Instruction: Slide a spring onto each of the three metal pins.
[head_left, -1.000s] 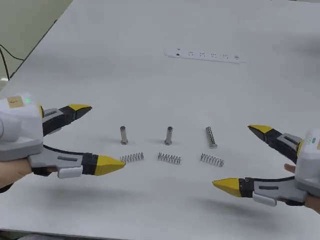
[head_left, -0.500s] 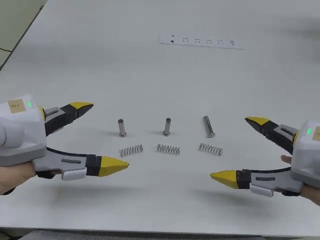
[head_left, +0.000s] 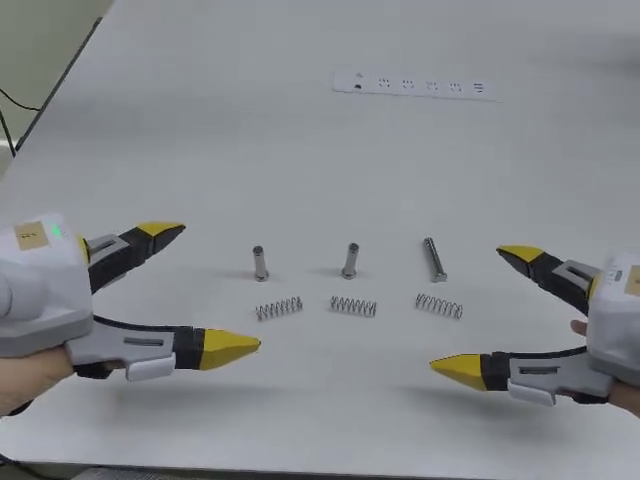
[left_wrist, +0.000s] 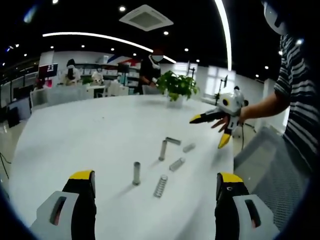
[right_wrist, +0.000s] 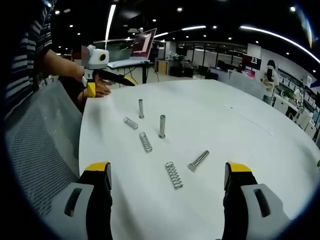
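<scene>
— how far along is this?
— not begun, by my reckoning. on the white table (head_left: 300, 150) no pin wears a spring, so all three are left to do.
— and the tools?
— the left gripper (head_left: 215, 288) hovers at the near left, jaws spread wide, holding nothing and touching nothing. the right gripper (head_left: 468, 309) mirrors it at the near right, just as wide and just as empty. the parts lie between the two.
— anything else on there?
— a power strip (head_left: 414, 85) at the far side, well apart from the work.
— the pins, then?
— in a row across the middle. the left pin (head_left: 260, 263) and the middle pin (head_left: 350, 260) stand upright. the right pin (head_left: 433, 259) lies on its side, which the right gripper view makes plain.
— and the springs?
— one just on the near side of each pin: the left spring (head_left: 278, 309), the middle spring (head_left: 353, 306) and the right spring (head_left: 439, 306). all lie flat, and as far as i can tell none touches its pin.
— so what comes first?
— i'd guess picking up a spring. the fallen pin looks the awkward one, since it likely needs standing up or holding first.
</scene>
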